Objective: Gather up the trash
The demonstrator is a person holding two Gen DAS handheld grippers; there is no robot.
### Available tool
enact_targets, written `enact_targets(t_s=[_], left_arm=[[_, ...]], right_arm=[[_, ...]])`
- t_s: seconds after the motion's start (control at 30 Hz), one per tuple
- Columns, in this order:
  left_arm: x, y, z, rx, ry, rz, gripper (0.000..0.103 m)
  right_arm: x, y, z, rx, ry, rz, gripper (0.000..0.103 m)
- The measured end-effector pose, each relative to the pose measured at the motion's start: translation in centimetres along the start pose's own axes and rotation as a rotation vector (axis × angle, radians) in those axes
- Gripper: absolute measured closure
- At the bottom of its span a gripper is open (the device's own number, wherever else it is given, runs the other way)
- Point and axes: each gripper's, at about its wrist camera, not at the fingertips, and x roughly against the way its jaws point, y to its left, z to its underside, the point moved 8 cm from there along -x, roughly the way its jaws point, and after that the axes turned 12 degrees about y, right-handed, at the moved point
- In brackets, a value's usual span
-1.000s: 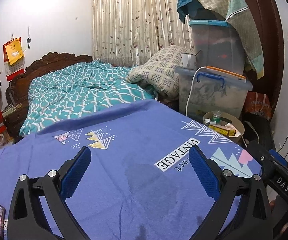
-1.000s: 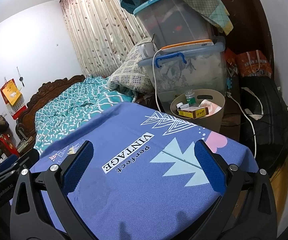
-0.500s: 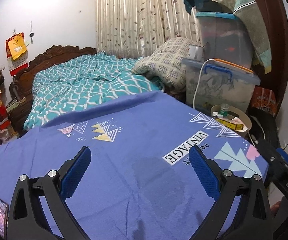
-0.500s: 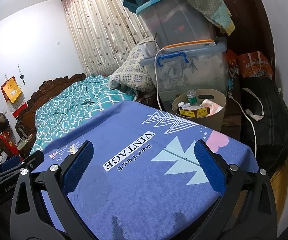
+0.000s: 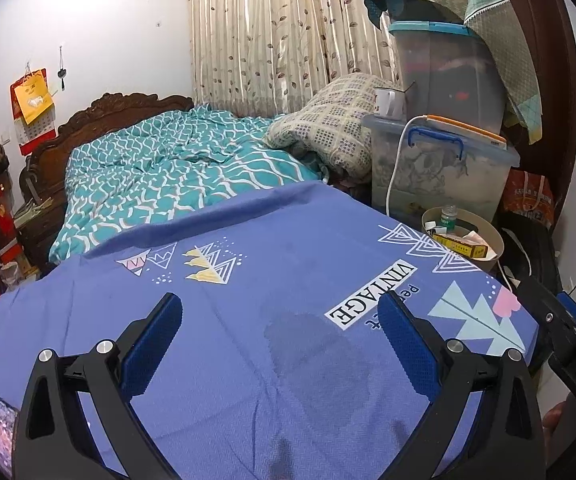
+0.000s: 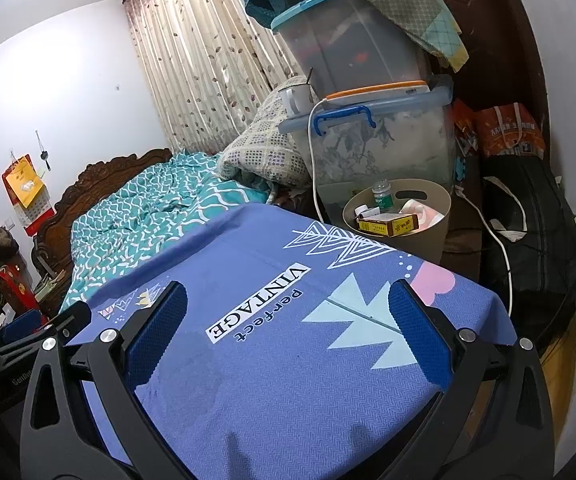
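A beige round bin (image 6: pixel 435 226) stands past the far right corner of a table under a blue printed cloth (image 6: pixel 288 320). Inside it lie a yellow box (image 6: pixel 387 226), a small green-labelled bottle (image 6: pixel 379 196) and crumpled paper. The left wrist view shows the same bin (image 5: pixel 489 236) at the right. My left gripper (image 5: pixel 282 340) hovers open over the blue cloth (image 5: pixel 228 280), nothing between its blue pads. My right gripper (image 6: pixel 288 320) is open too, above the cloth's near right part, with nothing held. A dark damp patch (image 5: pixel 311 348) marks the cloth.
Stacked clear storage boxes (image 6: pixel 375 132) with a white cable (image 6: pixel 311 168) and a mug (image 6: pixel 293 98) stand behind the bin. A black bag (image 6: pixel 535 232) sits to the right. A bed with teal bedding (image 5: pixel 168 176) lies beyond. A phone (image 5: pixel 4 432) rests at the cloth's near left.
Both views have shifted slightly: the left gripper has risen and tilted, so the bin sits lower in its view. Both grippers stay open and hold nothing.
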Motion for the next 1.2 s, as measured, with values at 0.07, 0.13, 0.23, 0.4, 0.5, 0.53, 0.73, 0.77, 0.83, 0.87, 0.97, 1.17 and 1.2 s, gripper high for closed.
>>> enact_targets(t_s=[0.07, 0.13, 0.23, 0.4, 0.5, 0.53, 0.73, 0.77, 0.83, 0.87, 0.97, 1.17, 1.2], left_arm=[[0.1, -0.1, 0.1, -0.006, -0.005, 0.003, 0.008], [0.2, -0.2, 0.0, -0.008, -0.008, 0.004, 0.008], [0.4, -0.5, -0.1, -0.015, -0.014, -0.002, 0.008], [0.4, -1.0, -0.1, -0.027, -0.011, -0.016, 0.009], [0.4, -1.3, 0.0, -0.037, -0.006, -0.028, 0.008], [0.4, -1.5, 0.0, -0.042, -0.003, -0.027, 0.008], [0.3, -1.9, 0.2, -0.055, 0.002, -0.042, 0.008], [0.3, -2.0, 0.2, -0.057, 0.002, -0.045, 0.008], [0.3, -2.0, 0.2, -0.061, 0.002, -0.050, 0.008], [0.3, -2.0, 0.2, -0.062, 0.004, -0.050, 0.009], [0.2, -2.1, 0.2, -0.066, 0.008, -0.062, 0.009], [0.3, -2.3, 0.1, -0.071, 0.004, -0.066, 0.009], [0.4, -2.3, 0.1, -0.071, 0.003, -0.065, 0.009]], right_arm=[[0.1, 0.0, -0.1, -0.002, -0.003, 0.001, 0.003], [0.3, 0.0, -0.3, -0.002, -0.009, 0.001, 0.003], [0.7, -0.2, -0.6, -0.008, -0.019, 0.003, 0.003], [1.9, -0.8, -1.2, -0.021, -0.049, 0.009, 0.003], [2.1, -0.9, -1.3, -0.023, -0.057, 0.009, 0.003], [2.2, -0.9, -1.4, -0.023, -0.058, 0.009, 0.003], [2.1, -0.7, -1.4, -0.015, -0.069, 0.005, 0.003], [2.1, -0.7, -1.4, -0.015, -0.068, 0.004, 0.003], [2.0, -0.8, -1.5, -0.017, -0.062, 0.003, 0.003], [1.9, -0.8, -1.5, -0.019, -0.060, 0.002, 0.003], [1.9, -0.8, -1.6, -0.019, -0.061, 0.002, 0.003], [1.9, -0.9, -1.7, -0.018, -0.065, 0.001, 0.003], [2.0, -0.9, -1.6, -0.018, -0.065, 0.002, 0.003]])
